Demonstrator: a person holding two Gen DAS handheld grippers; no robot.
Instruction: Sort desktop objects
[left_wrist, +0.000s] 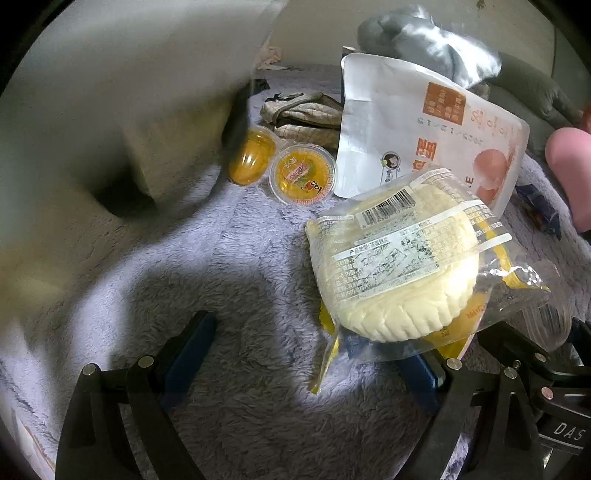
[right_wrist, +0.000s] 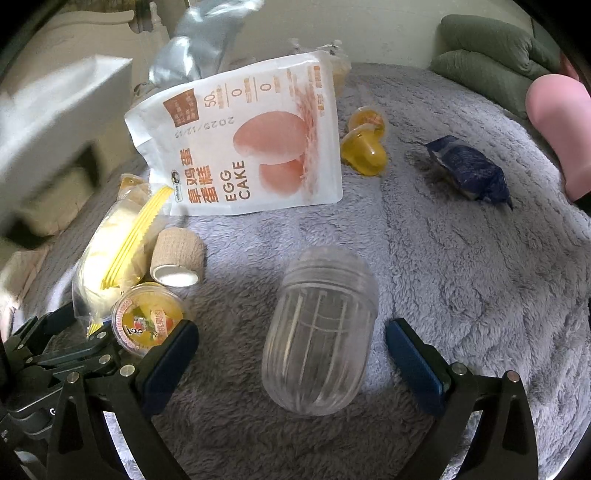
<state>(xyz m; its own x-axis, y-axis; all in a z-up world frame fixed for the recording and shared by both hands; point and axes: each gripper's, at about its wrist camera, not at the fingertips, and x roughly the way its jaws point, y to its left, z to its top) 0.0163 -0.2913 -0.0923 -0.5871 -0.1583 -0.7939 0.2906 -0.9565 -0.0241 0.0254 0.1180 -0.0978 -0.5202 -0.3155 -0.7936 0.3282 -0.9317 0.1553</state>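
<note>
Right wrist: clear ribbed jar (right_wrist: 319, 332) lies sideways.

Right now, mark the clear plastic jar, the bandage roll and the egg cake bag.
clear plastic jar (right_wrist: 317, 343): right wrist view, ribbed side wall.
bandage roll (right_wrist: 178, 253): right wrist view, tan outer wrap.
egg cake bag (right_wrist: 251, 147): right wrist view, printed front.

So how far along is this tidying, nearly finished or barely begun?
Barely begun, by the look of it. Nothing appears sorted: the egg cake bag, jelly cups, bandage roll and blue packet lie scattered on the blanket. The open right gripper straddles the clear jar; the left gripper holds nothing.
</note>
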